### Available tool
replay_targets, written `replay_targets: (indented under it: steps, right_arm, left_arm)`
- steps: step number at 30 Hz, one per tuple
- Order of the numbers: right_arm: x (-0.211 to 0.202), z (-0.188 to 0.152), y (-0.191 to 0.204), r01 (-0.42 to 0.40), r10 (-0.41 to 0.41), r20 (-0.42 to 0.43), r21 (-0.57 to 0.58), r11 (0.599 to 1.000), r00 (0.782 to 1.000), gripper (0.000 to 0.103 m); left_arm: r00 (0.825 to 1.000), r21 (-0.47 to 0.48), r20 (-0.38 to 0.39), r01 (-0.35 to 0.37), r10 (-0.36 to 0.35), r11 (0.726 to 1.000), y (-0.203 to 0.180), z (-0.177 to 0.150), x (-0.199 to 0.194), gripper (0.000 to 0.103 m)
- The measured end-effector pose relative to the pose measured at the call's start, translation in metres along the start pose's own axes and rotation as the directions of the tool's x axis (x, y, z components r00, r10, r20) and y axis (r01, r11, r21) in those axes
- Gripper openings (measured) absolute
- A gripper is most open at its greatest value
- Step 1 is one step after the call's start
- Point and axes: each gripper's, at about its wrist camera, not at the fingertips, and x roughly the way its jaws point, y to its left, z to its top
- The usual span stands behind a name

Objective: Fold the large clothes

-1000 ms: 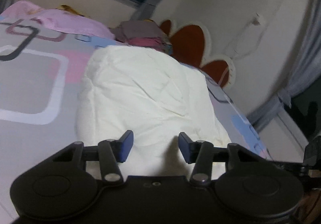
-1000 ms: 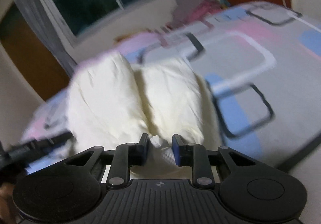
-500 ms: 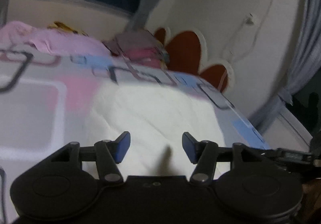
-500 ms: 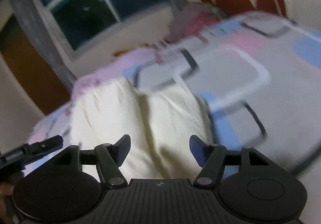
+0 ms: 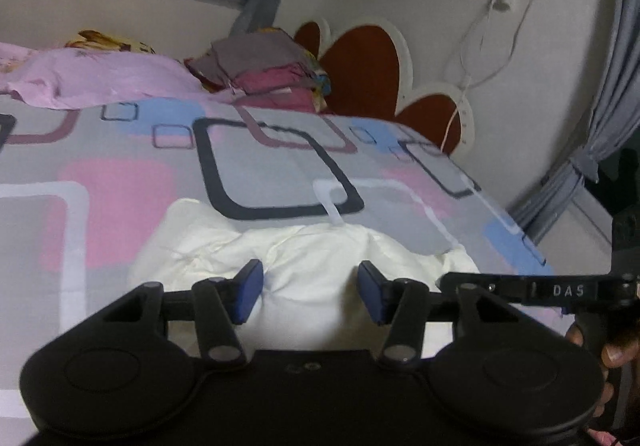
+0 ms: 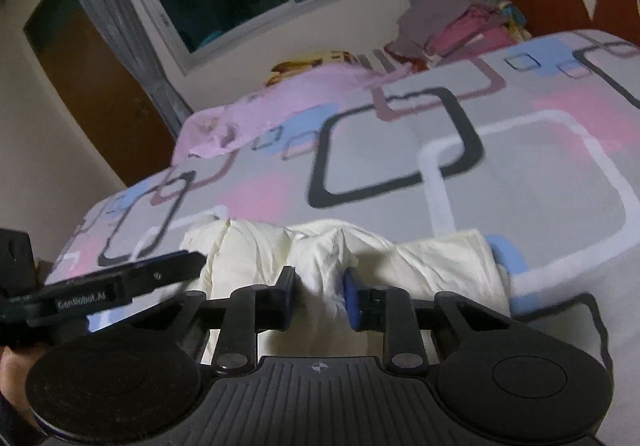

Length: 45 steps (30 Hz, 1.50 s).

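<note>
A cream garment [image 5: 304,258] lies bunched in a low folded pile on the patterned bed sheet, near the bed's front edge. My left gripper [image 5: 308,292] is open, its blue pads on either side of the pile's near part, holding nothing. In the right wrist view the same garment [image 6: 360,258] shows as several rolled folds. My right gripper [image 6: 318,298] has its pads set close around one raised fold of the cloth; whether they press it I cannot tell. The other gripper shows at the edge of each view.
The bed sheet [image 5: 260,166] is grey with pink, blue and black squares. A pink cloth [image 5: 92,78] and a stack of folded clothes [image 5: 264,66] lie at the far side by the headboard [image 5: 368,62]. A window and curtains stand behind.
The cream garment went from a raised spread sheet to a low bunched pile on the bed. My right gripper opened wide half a second ago and has narrowed around a fold.
</note>
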Motion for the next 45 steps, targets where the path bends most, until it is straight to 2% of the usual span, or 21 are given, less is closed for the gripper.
replay_targets:
  steps: [5,11,20,21,22,23,24,28,32,39,41,45]
  right_arm:
    - [0.012,-0.017,-0.027,0.024,-0.022,-0.025,0.057,0.998,0.999,0.026]
    - [0.024,-0.027,-0.042,0.021,-0.016,-0.048,0.097,0.995,0.999,0.026]
    - [0.022,-0.025,-0.038,0.037,-0.033,-0.055,0.081,0.996,0.998,0.026]
    - [0.012,-0.022,-0.034,0.049,-0.046,-0.04,0.075,0.996,0.998,0.028]
    - [0.001,-0.021,-0.03,0.058,-0.057,-0.013,0.063,0.996,0.998,0.035]
    - [-0.009,-0.02,-0.027,0.067,-0.067,0.015,0.046,0.997,0.998,0.039]
    - [-0.024,-0.02,-0.022,0.068,-0.069,0.045,0.026,0.997,0.997,0.04]
    - [-0.068,-0.029,-0.003,0.023,-0.02,0.083,-0.045,0.999,0.996,0.04]
    - [-0.084,-0.05,0.015,0.022,-0.016,0.049,-0.124,0.992,0.999,0.04]
    - [-0.074,-0.092,0.02,0.051,-0.057,-0.04,-0.136,0.989,0.998,0.04]
    - [-0.065,-0.103,0.017,0.08,-0.091,-0.07,-0.146,0.986,0.993,0.04]
    - [-0.053,-0.122,0.005,0.078,-0.086,-0.086,-0.089,0.993,0.993,0.04]
  left_arm:
    - [0.998,0.067,-0.044,-0.031,0.034,0.997,-0.014,-0.011,0.024,0.05]
    - [0.993,0.093,-0.083,-0.076,0.084,0.993,-0.018,-0.017,0.043,0.051]
    - [0.985,0.18,-0.103,-0.121,0.142,0.976,-0.029,-0.019,0.041,0.053]
    - [0.981,0.198,-0.104,-0.138,0.161,0.97,-0.034,-0.017,0.036,0.054]
    - [0.979,0.212,-0.094,-0.159,0.182,0.964,-0.04,-0.015,0.028,0.062]
    - [0.979,0.231,-0.072,-0.171,0.192,0.958,-0.047,-0.015,0.017,0.074]
    - [0.98,0.252,-0.048,-0.177,0.195,0.952,-0.053,-0.015,0.005,0.076]
    - [0.993,0.249,0.007,-0.115,0.117,0.962,-0.069,-0.025,-0.049,0.068]
    - [0.996,0.244,-0.001,-0.086,0.089,0.966,-0.081,-0.047,-0.081,0.066]
    - [0.992,0.211,-0.088,-0.071,0.091,0.975,-0.084,-0.08,-0.076,0.06]
    - [0.99,0.212,-0.099,-0.082,0.105,0.974,-0.082,-0.091,-0.07,0.06]
    - [0.986,0.21,-0.103,-0.104,0.128,0.972,-0.08,-0.104,-0.062,0.06]
